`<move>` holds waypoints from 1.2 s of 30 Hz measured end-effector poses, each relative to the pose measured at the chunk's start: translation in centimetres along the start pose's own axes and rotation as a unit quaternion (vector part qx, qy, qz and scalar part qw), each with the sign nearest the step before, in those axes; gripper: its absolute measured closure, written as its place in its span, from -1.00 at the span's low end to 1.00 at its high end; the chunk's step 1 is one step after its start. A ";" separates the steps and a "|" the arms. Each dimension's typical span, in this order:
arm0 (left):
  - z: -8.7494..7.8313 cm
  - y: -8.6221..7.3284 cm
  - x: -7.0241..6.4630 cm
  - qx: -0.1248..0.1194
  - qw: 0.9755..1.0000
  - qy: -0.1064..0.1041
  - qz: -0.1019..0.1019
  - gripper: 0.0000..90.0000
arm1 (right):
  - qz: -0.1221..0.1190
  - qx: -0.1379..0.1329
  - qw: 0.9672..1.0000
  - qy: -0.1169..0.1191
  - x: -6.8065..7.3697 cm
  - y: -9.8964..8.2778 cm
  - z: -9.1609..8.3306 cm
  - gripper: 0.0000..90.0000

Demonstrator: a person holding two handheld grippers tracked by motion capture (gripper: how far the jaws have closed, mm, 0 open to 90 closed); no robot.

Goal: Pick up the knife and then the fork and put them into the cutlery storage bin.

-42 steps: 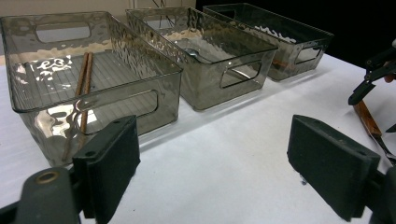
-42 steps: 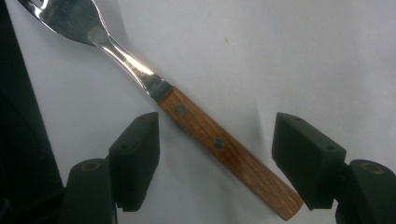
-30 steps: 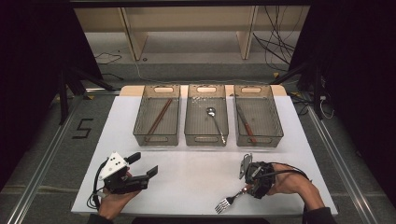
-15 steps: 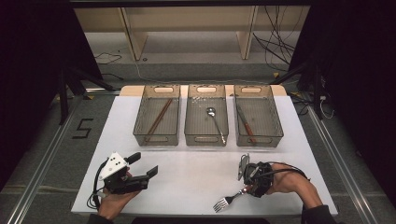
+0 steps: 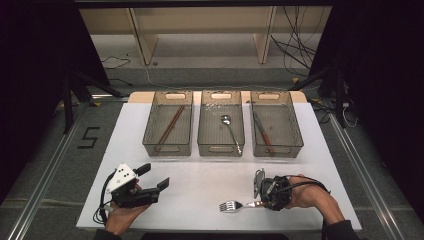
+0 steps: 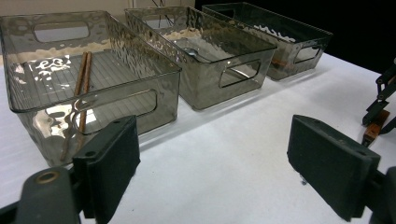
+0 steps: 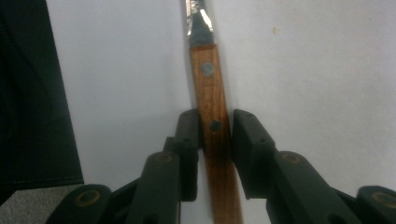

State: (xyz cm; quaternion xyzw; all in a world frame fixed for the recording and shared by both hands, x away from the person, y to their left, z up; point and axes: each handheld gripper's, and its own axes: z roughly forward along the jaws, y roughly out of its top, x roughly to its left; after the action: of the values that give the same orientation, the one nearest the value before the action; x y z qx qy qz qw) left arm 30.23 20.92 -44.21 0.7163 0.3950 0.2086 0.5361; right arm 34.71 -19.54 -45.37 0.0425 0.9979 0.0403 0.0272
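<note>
A fork [image 5: 231, 205] with a wooden handle [image 7: 208, 70] lies on the white table [image 5: 200, 175] near its front edge, tines to the left. My right gripper [image 5: 260, 202] lies low over the handle end. Its jaws have just been closing, and in the right gripper view the pads [image 7: 189, 135] press both sides of the handle, so my right gripper [image 7: 215, 126] is shut on it. At the front left my left gripper [image 5: 155, 176] is held wide open over bare table. Nothing sits between the jaws of the left gripper [image 6: 219, 172].
Three clear bins stand in a row at the back. The left bin [image 5: 167, 148] holds chopsticks [image 5: 171, 125], the middle bin [image 5: 220, 149] a spoon [image 5: 231, 131], and the right bin [image 5: 276, 150] a wooden-handled utensil [image 5: 263, 134]. A dark strip borders the table edge [image 7: 32, 116].
The right gripper's jaws have narrowed around the fork's handle. Both hands and the fork stay where they were.
</note>
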 end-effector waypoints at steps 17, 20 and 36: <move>0.0 0.0 0.0 0.002 1.000 0.000 0.003 -0.63 | -0.017 -0.008 1.000 -0.013 0.1 -0.1 -0.2 0.70; 0.0 0.0 0.0 0.002 1.000 0.000 0.004 -0.63 | -0.005 -0.023 1.000 -0.017 0.0 -0.1 -0.3 0.70; 0.0 0.0 0.0 0.000 1.000 0.001 0.002 -0.63 | 0.096 -0.178 0.978 -0.048 -2.3 -1.4 -2.8 0.70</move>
State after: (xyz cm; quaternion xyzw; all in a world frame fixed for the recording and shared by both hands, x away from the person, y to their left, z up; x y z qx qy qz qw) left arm 30.25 20.93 -44.20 0.7168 0.3941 0.2098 0.5355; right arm 36.70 -21.39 -42.59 0.1348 0.9636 0.2173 0.0783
